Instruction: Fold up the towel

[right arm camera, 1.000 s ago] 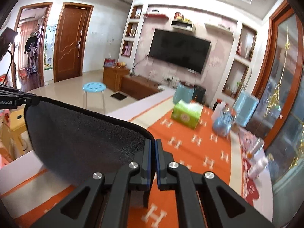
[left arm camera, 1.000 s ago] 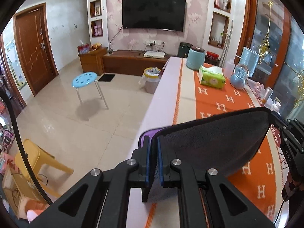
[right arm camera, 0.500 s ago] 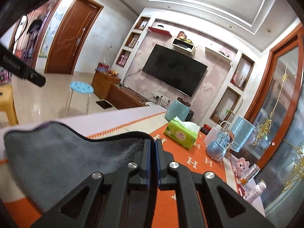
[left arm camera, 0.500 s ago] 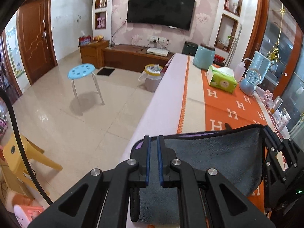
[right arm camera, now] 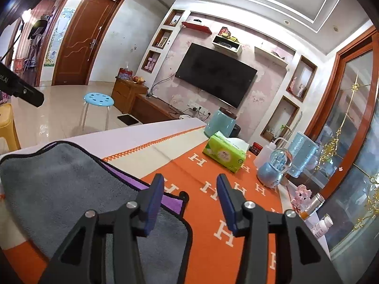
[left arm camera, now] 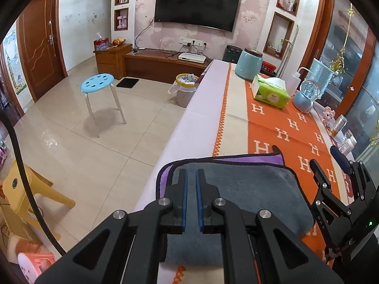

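Observation:
A grey towel [left arm camera: 248,194] with a purple underside and black edging lies folded over on the orange tablecloth; it also shows in the right wrist view [right arm camera: 66,184]. My left gripper [left arm camera: 191,177] hovers over the towel's left part with a narrow gap between the blue pads and nothing in it. My right gripper [right arm camera: 189,184] is open wide and empty, just above the towel's right corner; it also shows in the left wrist view [left arm camera: 331,158] at the right edge.
Further along the table stand a green tissue box [left arm camera: 270,92], a teal jar [left arm camera: 248,64], a snow globe [left arm camera: 305,97], a white bottle and small bottles at the right edge. The table's left edge drops to the tiled floor, with a blue stool [left arm camera: 97,82] and bin.
Both grippers lowered the lifted towel edge onto the table, folding it over. Both then let go: the right gripper opened wide, the left parted slightly.

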`<control>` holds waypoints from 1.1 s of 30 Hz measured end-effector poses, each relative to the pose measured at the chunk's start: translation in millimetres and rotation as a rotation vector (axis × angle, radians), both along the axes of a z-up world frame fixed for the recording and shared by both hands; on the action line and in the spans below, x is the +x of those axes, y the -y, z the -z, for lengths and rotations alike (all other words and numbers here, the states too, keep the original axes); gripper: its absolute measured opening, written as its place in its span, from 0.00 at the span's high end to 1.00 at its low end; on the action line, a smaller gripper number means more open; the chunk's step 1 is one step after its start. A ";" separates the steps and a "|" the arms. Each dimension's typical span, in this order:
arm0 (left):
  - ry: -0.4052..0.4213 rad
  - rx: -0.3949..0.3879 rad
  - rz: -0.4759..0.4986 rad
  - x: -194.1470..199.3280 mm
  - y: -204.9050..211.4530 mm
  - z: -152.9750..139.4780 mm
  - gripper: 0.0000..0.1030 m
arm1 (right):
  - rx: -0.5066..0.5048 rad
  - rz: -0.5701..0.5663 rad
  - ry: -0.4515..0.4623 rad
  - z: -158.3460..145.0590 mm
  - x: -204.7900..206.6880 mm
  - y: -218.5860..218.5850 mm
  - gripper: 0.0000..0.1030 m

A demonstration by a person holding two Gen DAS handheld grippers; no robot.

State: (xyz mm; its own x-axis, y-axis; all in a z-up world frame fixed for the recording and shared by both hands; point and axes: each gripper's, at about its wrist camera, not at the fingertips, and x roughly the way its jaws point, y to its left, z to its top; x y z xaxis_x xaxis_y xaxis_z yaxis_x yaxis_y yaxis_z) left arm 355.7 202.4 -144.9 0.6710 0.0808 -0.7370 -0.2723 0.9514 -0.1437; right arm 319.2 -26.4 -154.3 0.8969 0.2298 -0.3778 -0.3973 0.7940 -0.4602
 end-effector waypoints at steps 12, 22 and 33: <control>0.041 -0.012 0.046 -63.2 16.2 -39.7 0.83 | 0.050 0.074 0.079 -42.3 -50.0 23.4 0.38; 0.075 0.030 0.064 -140.3 23.4 -70.5 0.38 | 0.118 0.151 0.061 -69.3 -122.8 34.5 0.26; 0.069 0.053 0.128 -229.8 35.8 -101.2 0.18 | 0.158 0.241 0.000 -105.0 -222.1 43.2 0.07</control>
State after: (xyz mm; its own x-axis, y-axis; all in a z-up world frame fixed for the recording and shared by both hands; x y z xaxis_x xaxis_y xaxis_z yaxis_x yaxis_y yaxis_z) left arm 125.9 166.7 -43.7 0.7273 0.0285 -0.6858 -0.1394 0.9845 -0.1069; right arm 97.1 -69.6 -49.3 0.9329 0.0659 -0.3540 -0.1883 0.9273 -0.3235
